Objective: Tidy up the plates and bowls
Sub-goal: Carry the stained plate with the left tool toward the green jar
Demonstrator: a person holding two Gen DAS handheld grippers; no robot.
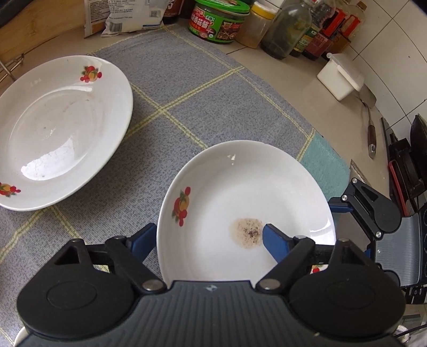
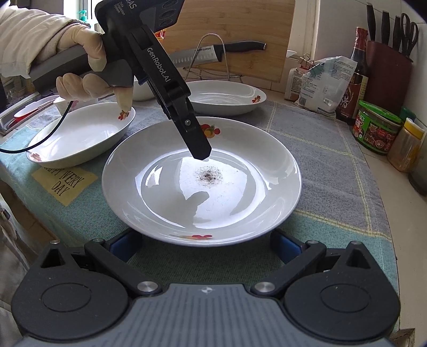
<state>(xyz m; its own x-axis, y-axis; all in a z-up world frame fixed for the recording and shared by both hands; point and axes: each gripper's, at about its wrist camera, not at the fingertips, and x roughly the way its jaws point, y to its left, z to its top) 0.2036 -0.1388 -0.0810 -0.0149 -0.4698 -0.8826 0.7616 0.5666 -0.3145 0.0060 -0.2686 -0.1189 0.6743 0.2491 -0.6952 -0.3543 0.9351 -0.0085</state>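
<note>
A white ceramic plate with red fruit motifs and a brown speckled stain (image 2: 201, 178) is lying in the middle of the grey checked cloth (image 2: 315, 149) that is covering the counter (image 1: 307, 88). The left gripper (image 1: 209, 237) is straddling this plate's rim, one blue finger (image 1: 275, 240) sitting inside the dish beside the stain and the other outside on the left; whether the pads are pressing on the rim cannot be told. In the right wrist view a gloved hand (image 2: 88, 66) is holding that gripper, its black tip reaching down into the plate's well. The right gripper (image 2: 204, 244) is hovering at the plate's near edge with its fingers standing wide apart, clamping nothing. A second white plate (image 1: 61, 130) is lying to the left, a white oval dish (image 2: 80, 136) further left, and another dish (image 2: 226, 97) beyond. Jars and bottles (image 1: 256, 24) are lining the far edge
</note>
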